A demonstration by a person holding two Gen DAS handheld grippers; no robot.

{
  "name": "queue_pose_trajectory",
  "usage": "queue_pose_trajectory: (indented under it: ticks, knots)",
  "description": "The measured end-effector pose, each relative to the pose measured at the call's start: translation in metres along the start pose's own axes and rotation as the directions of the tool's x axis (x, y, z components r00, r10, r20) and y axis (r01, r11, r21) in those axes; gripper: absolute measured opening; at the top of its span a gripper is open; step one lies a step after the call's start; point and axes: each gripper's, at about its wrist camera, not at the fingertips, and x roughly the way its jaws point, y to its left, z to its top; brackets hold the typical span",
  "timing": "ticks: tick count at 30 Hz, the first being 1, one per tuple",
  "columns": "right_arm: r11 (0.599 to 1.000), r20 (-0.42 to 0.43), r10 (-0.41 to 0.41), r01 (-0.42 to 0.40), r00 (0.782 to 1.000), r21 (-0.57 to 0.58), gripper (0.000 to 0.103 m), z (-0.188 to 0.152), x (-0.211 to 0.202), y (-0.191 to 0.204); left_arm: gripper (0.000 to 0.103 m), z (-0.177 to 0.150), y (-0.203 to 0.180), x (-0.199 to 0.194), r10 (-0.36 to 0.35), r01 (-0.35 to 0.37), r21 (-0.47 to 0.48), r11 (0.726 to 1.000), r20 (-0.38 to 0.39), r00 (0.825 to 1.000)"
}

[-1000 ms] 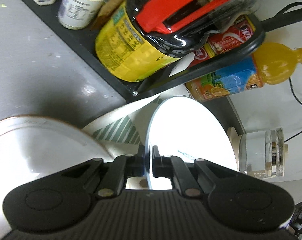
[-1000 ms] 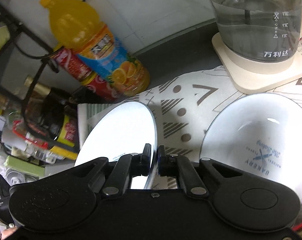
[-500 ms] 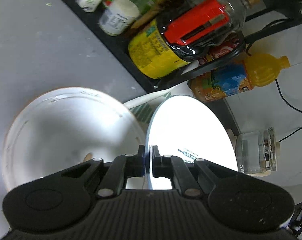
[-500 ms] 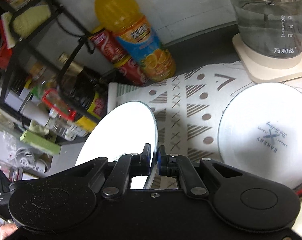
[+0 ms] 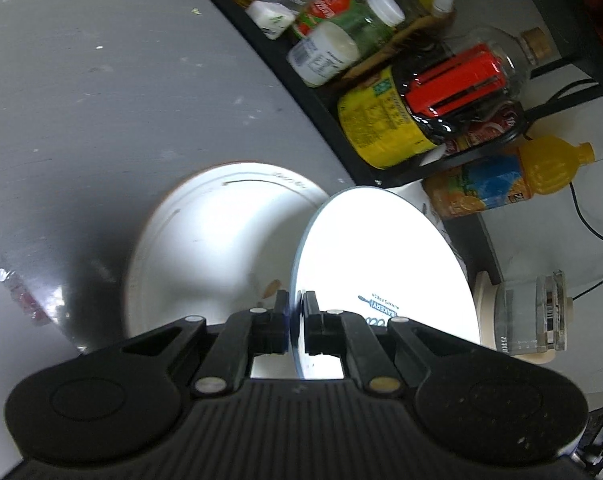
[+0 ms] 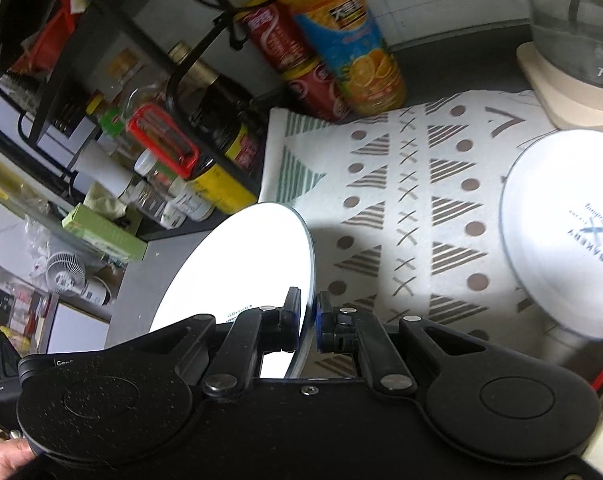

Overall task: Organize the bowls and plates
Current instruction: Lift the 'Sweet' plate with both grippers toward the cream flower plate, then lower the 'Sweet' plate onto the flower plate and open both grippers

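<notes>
Two hand-held grippers each carry a plate edge-on above a kitchen counter. The left gripper [image 5: 295, 322] has its jaws nearly closed, pinching the rim of a thin round white plate with a small blue bakery print [image 5: 381, 264]. That plate stands on edge, tilted, its flat face turned to the right of the left wrist view and its far rim pointing away from the gripper.

Just left of it and lower lies a large white round plate with a thin brown rim line [image 5: 217, 248], flat on the grey countertop [image 5: 101, 100]. This looks like the likely stacking spot, which would make the left hand the nearer one. To land there, the held plate probably has to swing left and tip flat.

Open counter spreads to the left and beyond the large plate. To the right, close by, a black wire rack [image 5: 329, 128] holds jars and a dark bottle with a yellow label, and an orange juice bottle [image 5: 509, 176] lies beyond it. That side is tight.

The right gripper [image 6: 309, 322] is likewise clamped on the rim of a second thin white round plate [image 6: 241, 272], held on edge and leaning left. Below it lies a white cloth mat with grey triangles and brown dots [image 6: 401, 208]. A third white plate with blue lettering [image 6: 569, 232] rests at the mat's right side, well apart from the gripper. A clear glass kettle on a cream base [image 6: 569, 32] stands behind it.
</notes>
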Motion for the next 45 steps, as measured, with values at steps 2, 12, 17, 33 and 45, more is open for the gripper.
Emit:
queue_pose_trajectory:
  ticks: [2, 12, 17, 33, 45]
  knots:
    - [1.000, -0.006, 0.001, -0.001, 1.000, -0.007, 0.007, -0.002, 0.003, 0.003, 0.005, 0.000, 0.005, -0.002, 0.007, -0.007, -0.003, 1.000, -0.002, 1.000]
    - [0.999, -0.038, -0.003, 0.002, 0.999, -0.032, 0.007, -0.013, 0.014, 0.012, 0.005, 0.001, 0.025, 0.001, 0.039, -0.039, -0.023, 0.999, -0.017, 0.999]
    - [0.999, -0.055, -0.012, 0.009, 0.998, -0.054, 0.008, -0.015, 0.019, 0.017, 0.006, 0.001, 0.031, 0.003, 0.052, -0.053, -0.037, 0.998, -0.027, 0.998]
    - [0.996, -0.071, -0.029, 0.023, 0.997, -0.090, 0.008, -0.017, 0.030, 0.027, 0.010, 0.004, 0.041, 0.011, 0.101, -0.104, -0.046, 0.994, -0.050, 0.994]
    - [0.995, -0.069, -0.054, 0.048, 0.996, -0.091, 0.006, -0.021, 0.036, 0.031, 0.012, 0.009, 0.042, 0.017, 0.135, -0.138, -0.031, 0.990, -0.069, 0.988]
